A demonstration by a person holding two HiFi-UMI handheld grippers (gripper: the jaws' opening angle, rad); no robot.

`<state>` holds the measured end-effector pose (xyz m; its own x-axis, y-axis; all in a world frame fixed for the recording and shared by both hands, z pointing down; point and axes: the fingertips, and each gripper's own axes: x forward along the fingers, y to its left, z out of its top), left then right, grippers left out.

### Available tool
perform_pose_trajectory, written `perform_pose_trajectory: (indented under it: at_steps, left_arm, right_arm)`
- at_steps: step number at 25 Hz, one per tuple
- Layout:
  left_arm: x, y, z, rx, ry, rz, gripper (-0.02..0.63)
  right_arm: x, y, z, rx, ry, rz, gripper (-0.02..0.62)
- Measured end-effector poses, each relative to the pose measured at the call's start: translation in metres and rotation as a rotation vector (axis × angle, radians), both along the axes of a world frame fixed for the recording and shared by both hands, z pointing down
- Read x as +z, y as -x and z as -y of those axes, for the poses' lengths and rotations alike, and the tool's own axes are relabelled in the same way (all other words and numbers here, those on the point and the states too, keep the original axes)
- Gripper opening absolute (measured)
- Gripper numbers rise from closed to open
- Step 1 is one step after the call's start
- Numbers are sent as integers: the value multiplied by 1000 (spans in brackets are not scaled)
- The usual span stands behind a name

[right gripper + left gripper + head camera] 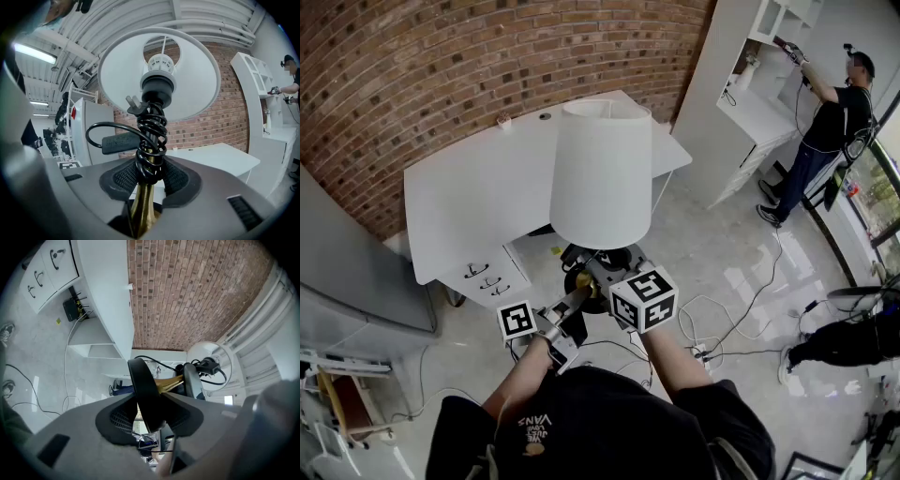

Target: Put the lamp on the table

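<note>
The lamp is held up off the floor in front of the white table (469, 192), its white shade (602, 173) upright over the table's near edge. My left gripper (570, 307) is shut on the rim of the lamp's black round base (143, 390), which stands edge-on between the pads. A brass stem (169, 382) runs away from the base. My right gripper (146, 177) is shut on that brass stem (140, 206), just below the black cord (151, 136) coiled round it. The underside of the shade (159, 75) and the bulb socket show above.
A brick wall (441, 66) backs the table. Drawers (483, 277) hang under its near left corner, with a grey cabinet (347, 281) further left. Cables (741, 328) trail over the floor at right. A person (830, 112) works at a white shelf unit (759, 103) at far right.
</note>
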<state>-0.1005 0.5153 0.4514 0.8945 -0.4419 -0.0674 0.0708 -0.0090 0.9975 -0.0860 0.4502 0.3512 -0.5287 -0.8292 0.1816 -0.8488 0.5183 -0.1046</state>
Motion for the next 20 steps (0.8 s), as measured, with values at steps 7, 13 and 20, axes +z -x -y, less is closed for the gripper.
perform_pose_trajectory:
  at_steps: [7,13,20]
  left_arm:
    - [3,0,30,13,5,-2,155]
    - [2,-3,89,41,1,-9,155]
    - [-7,1,182,76,-5,-19,155]
  right_arm:
    - [2,-2,29,8,-2,24,130]
    - [1,-5,87,35,5,20,131]
    - [-9,-1,179,66,1,1,132]
